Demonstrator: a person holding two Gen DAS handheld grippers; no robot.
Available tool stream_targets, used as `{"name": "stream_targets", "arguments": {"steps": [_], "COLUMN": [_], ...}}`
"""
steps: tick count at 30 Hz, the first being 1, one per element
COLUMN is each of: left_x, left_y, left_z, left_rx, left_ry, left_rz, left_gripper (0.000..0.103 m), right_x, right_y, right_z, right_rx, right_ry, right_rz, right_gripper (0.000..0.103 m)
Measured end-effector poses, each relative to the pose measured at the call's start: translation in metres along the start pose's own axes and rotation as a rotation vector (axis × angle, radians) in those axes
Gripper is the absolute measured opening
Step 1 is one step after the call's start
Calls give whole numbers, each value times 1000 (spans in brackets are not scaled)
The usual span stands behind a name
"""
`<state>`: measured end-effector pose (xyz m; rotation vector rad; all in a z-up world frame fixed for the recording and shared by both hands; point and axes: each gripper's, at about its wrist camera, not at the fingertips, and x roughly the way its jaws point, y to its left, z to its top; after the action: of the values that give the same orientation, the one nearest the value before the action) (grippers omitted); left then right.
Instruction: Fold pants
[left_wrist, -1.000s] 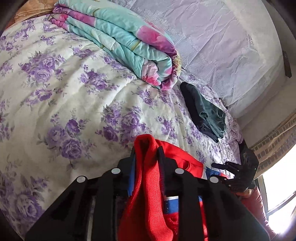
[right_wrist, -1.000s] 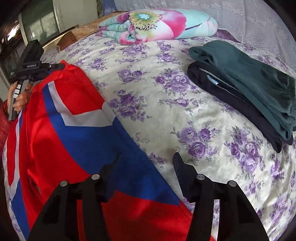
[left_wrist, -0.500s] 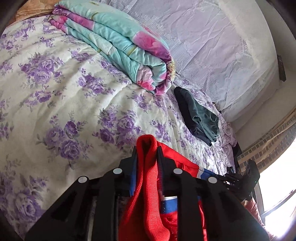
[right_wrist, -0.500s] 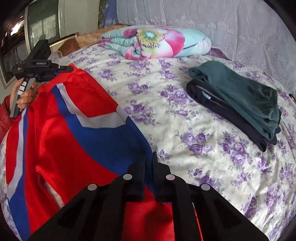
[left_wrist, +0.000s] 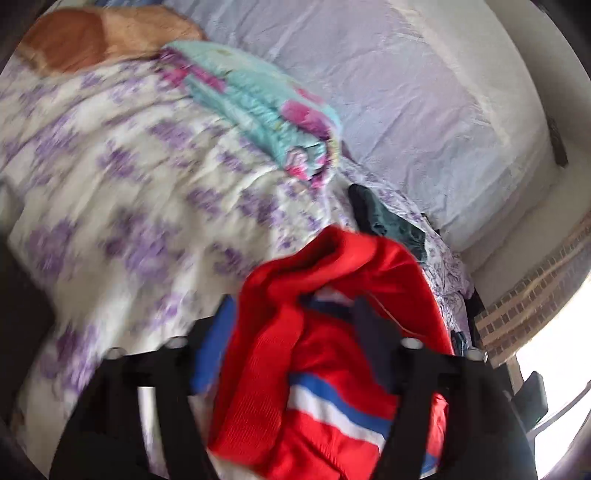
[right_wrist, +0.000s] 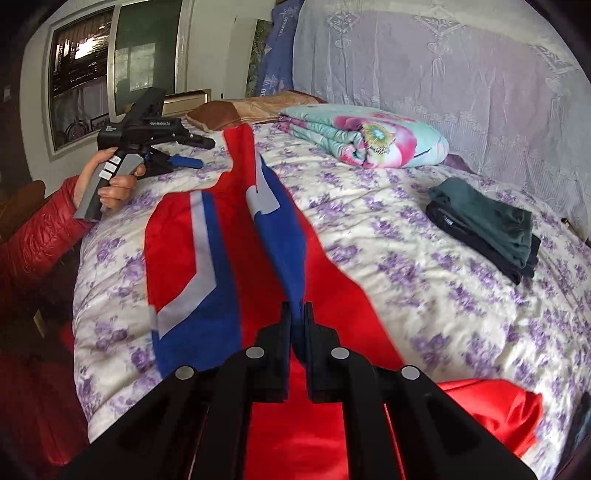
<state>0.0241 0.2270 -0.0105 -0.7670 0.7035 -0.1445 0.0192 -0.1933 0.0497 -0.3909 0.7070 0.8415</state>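
**Pants: both grippers on the fabric, left view blurred**

Pants (right_wrist: 229, 240), red with blue and grey-white stripes, are lying lengthwise on the floral bedspread (right_wrist: 424, 266), running from the lower centre of the right wrist view up toward the upper left. One leg is stretching up as a narrow strip toward the left gripper (right_wrist: 192, 149).

Right gripper (right_wrist: 297, 314), lower centre of frame: fingers are sitting nearly closed, pinching a ridge of the blue-and-red fabric between them.

Left gripper (left_wrist: 295, 306), lower centre of its own view: jaws are standing wide apart, with a bunched heap of the red fabric (left_wrist: 332, 332) filling the gap and draping over them. Motion blur is smearing this frame; I cannot tell whether the fingers are actually pressing on the cloth. In the right wrist view the left hand (right_wrist: 107, 181), in a red quilted sleeve, is gripping the handle at the upper left.

Also on the bed: a folded turquoise-and-pink quilt (right_wrist: 369, 136) in the upper centre, a brown pillow (right_wrist: 251, 109) just left of it, and a stack of folded dark green and black garments (right_wrist: 487, 225) at the right.
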Motion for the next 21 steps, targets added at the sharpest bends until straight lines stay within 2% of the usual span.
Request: {"name": "stream_targets", "arguments": {"steps": [2,4,7,9,14,17,19,21], "left_x": [-9,-16,-23,-26,-16,-12,4,21], "left_y": [18,23,6,-12,-59,-83,-88,-79], "left_z": [-17,-32,-38,-31,-15,-10,-9,-11], "left_rx": [-102,-154,-148,-142,-128,-93,-105,-172], "left_ry": [31,51,41,13,-1,-19,42,102], "left_rz": [-49,-73,-43,-16,-15,27,77,99], "left_gripper": [79,79,79,79,81,83,83,83], "right_x": [8,13,17,18,25,26,26,26], "right_y": [9,11,11,13,18,18,16,15], "right_z": [-16,-25,-30,-33,-46,-48,-49,-49], "right_rx": [21,45,67,60,55,57,67,76], "right_ry": [28,33,27,25,38,35,33,31], "right_rz": [15,24,26,14,-15,-17,-9,-2], "right_gripper": [7,7,7,7,7,7,7,7]}}
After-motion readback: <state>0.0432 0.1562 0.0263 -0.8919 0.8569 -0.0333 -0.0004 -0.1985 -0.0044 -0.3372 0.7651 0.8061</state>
